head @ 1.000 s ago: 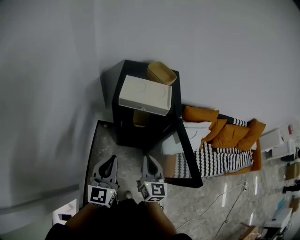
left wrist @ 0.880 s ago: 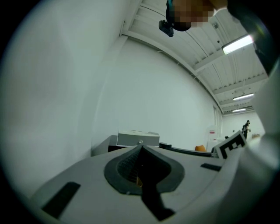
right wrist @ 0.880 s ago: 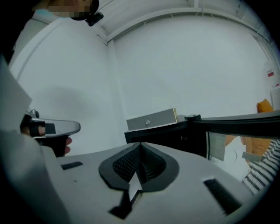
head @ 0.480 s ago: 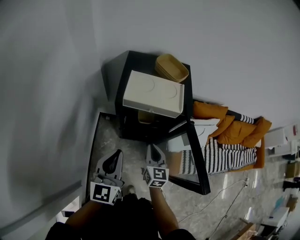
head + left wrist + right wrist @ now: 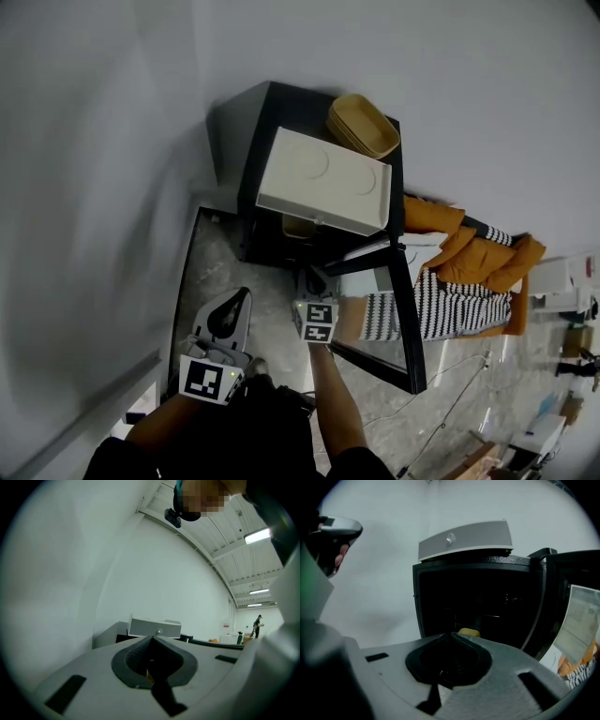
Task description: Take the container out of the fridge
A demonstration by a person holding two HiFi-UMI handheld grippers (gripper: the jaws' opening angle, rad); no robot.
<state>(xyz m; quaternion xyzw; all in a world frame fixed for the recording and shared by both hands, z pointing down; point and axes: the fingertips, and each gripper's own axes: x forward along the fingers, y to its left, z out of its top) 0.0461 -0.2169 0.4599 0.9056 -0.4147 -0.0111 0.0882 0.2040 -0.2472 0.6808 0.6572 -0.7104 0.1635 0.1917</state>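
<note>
Two hand-held grippers face a small black fridge (image 5: 234, 159) in the head view. Its black-framed door (image 5: 380, 314) is swung wide at the fridge's right. The right hand-held gripper (image 5: 309, 278) sits just before the fridge's open mouth. The left hand-held gripper (image 5: 242, 300) hangs farther out, off the fridge's left front corner. A flat white box (image 5: 323, 183) and a tan oval basket (image 5: 364, 125) rest on the fridge's top. The pale yellow container (image 5: 298, 225) shows only as a sliver inside the fridge, under the box's front edge.

From the left gripper view, the left hand-held gripper (image 5: 152, 638) has its jaws pressed together on nothing. It looks level at the white box (image 5: 154, 627) on the fridge (image 5: 110, 634), and the container is not visible here.

From the right gripper view, the right hand-held gripper (image 5: 451, 635) is likewise closed and empty, aimed into the fridge's dark interior (image 5: 478, 602). The container (image 5: 468, 632) peeks just past the tips, low inside the fridge near its front. The box (image 5: 464, 538) overhangs the fridge above, and the door (image 5: 581, 620) stands at the fridge's right.

The reach looks like the step in hand. To do it well, the right jaws should part before they meet the container, since closed tips would likely push it deeper into the fridge. The approach should stay low, under the box's overhang and away from the door. One jaw should go over the container's near wall before closing, and the container should then come straight out of the fridge. The left gripper is best kept wide of the fridge's mouth.
</note>
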